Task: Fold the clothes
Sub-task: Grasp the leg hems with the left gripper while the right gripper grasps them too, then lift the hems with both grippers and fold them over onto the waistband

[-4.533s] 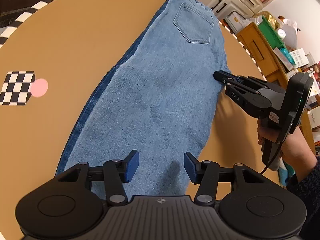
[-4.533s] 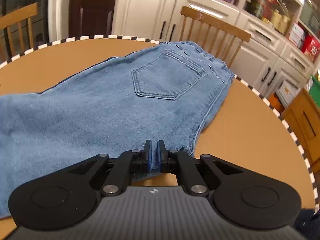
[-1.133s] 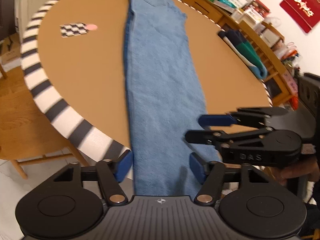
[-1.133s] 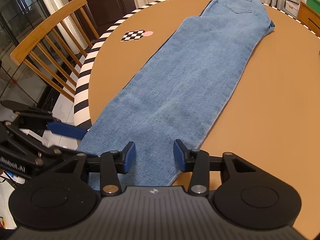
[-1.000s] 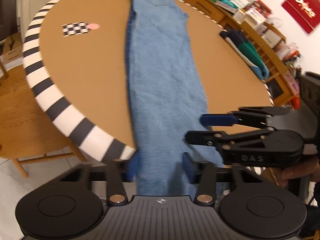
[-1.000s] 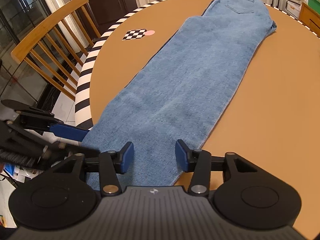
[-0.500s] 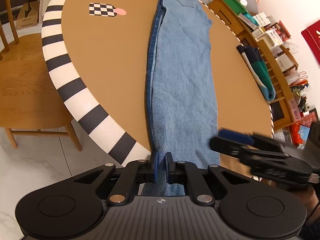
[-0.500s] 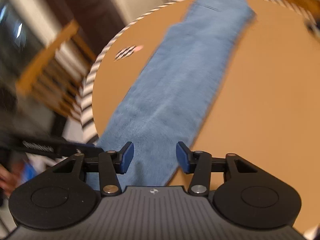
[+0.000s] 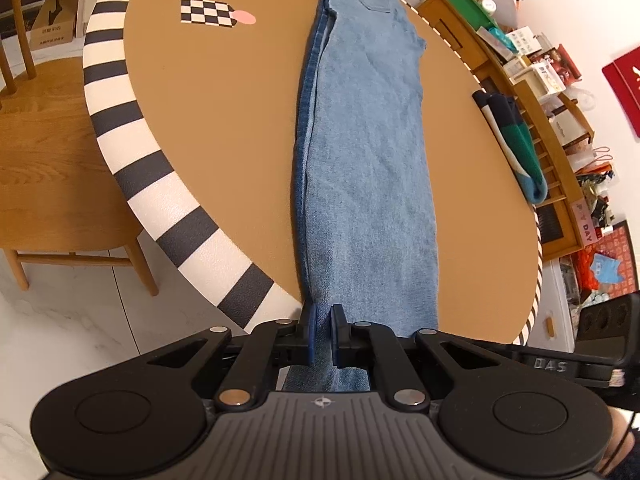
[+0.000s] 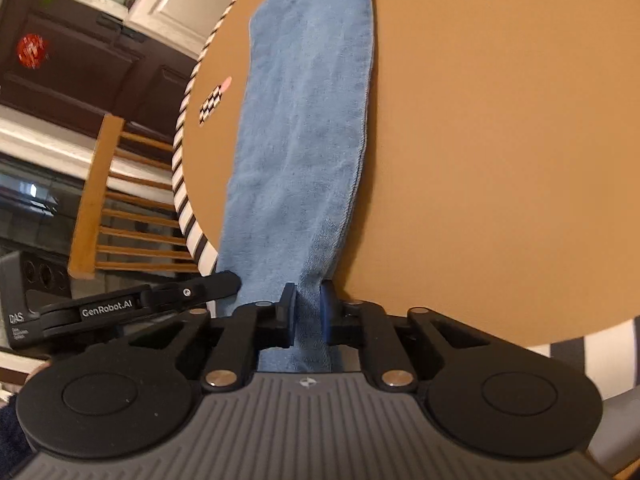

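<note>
Both grippers (image 9: 322, 322) (image 10: 308, 304) clamped on jeans (image 9: 364, 152) hem at table (image 9: 224, 128) edge

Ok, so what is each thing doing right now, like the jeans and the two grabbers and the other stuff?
jeans: folded lengthwise, flat along the table, hem end hanging past the near edge.
left gripper: shut on the jeans' hem.
right gripper: shut on the jeans' hem, on the other side.
round table: bears the jeans and a checkered marker.
folded garment: lies at the table's far right edge.
wooden chair: stands beside the table.
</note>
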Motion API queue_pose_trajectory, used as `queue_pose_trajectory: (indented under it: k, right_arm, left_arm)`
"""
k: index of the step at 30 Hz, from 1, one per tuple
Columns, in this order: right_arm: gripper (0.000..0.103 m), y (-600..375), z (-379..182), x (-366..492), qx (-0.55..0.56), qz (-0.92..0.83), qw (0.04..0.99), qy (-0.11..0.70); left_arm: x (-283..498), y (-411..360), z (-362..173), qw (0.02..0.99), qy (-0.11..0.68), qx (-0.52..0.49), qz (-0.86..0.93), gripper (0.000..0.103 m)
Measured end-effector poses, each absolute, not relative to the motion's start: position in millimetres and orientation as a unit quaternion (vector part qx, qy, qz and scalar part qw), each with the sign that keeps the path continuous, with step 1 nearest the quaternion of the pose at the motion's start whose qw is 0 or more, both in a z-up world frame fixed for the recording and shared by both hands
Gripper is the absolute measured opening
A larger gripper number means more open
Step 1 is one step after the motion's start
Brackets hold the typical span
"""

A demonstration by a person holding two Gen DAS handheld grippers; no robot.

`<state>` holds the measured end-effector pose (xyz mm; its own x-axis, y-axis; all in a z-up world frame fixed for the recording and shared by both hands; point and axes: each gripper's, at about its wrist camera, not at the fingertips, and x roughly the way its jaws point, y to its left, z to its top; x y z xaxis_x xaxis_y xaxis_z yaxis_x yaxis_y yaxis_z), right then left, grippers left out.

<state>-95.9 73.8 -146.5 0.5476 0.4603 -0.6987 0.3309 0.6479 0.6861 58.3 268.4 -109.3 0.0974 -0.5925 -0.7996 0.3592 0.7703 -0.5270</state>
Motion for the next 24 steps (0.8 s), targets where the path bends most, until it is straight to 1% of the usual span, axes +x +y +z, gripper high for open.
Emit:
queue_pose_trajectory:
  k: [4, 11, 22, 24]
  right_arm:
    - [0.009, 76, -138, -97, 0.403, 0.053, 0.787, 0.464]
    - [0.008, 73, -121, -103, 0.396, 0.069, 0.795, 0.453]
    - [0.008, 65, -111, -164, 0.46, 0.082, 0.77, 0.435]
    - [0.008, 61, -95, -150, 0.45, 0.089, 0.779, 0.427]
  left_arm:
    - [58, 270, -105, 0.733, 0.586, -0.103, -0.328, 0.008]
    - [55, 277, -93, 0.73, 0.58, -0.114, -0.344, 0.007]
    - [11, 290, -80, 0.696, 0.599, -0.136, -0.372, 0.007]
    - [6, 287, -71, 0.698, 0.594, -0.125, -0.38, 0.007]
